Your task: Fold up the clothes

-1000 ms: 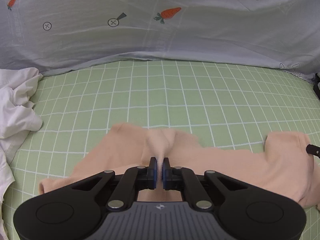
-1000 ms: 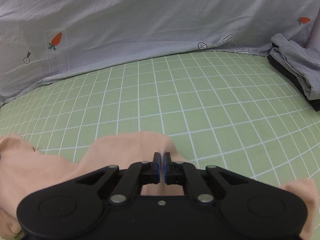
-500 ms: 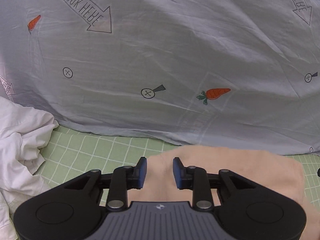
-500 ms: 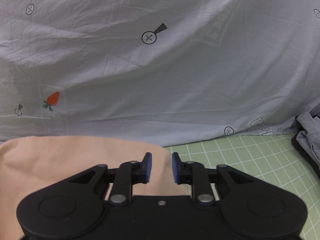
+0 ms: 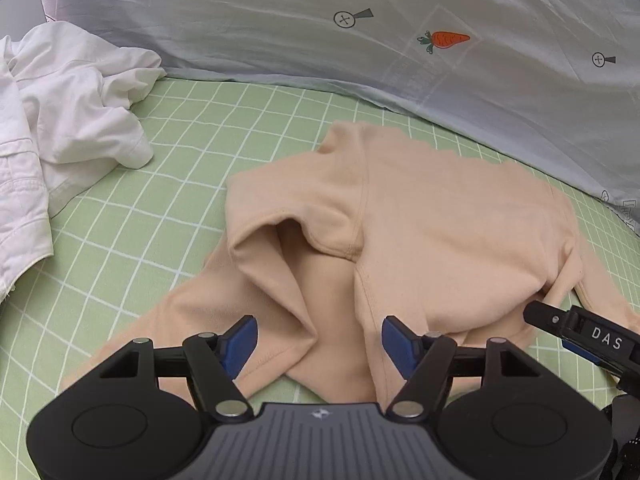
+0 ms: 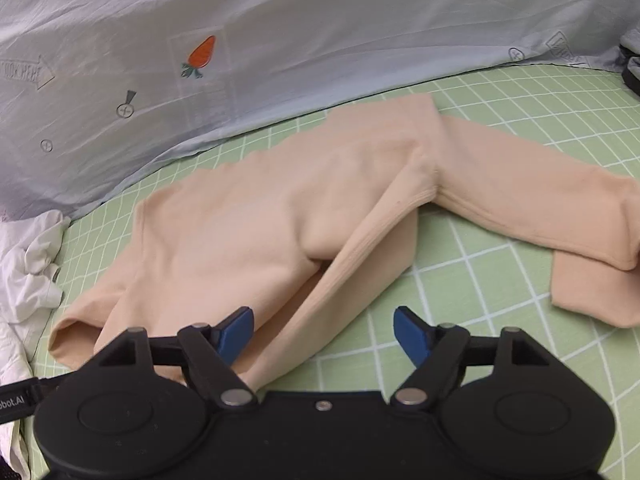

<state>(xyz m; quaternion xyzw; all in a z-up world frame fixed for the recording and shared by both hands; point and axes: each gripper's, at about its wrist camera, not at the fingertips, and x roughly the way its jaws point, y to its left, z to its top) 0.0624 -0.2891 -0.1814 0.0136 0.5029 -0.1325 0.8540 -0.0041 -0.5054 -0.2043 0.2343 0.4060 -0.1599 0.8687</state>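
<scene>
Peach long-sleeved top (image 5: 420,216), folded over, lying on green checked sheet (image 5: 160,208).
Left gripper (image 5: 318,340) and right gripper (image 6: 324,334): jaws opening, above the cloth, pinching nothing. White garments (image 5: 68,92) nearby; grey printed cover (image 5: 360,40) behind.

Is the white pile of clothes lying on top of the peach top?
No, the white clothes sit off to the side on the green sheet, apart from the peach top.

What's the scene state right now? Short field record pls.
surface: green checked sheet
garment: peach top, folded over, lying flat
left tongs: opening, pads clear of the cloth
right tongs: opening, nothing pinched
right sleeve: spread out sideways, cuff doubled back
other laundry: white clothes, crumpled at the left
backdrop: grey carrot-print cloth
</scene>
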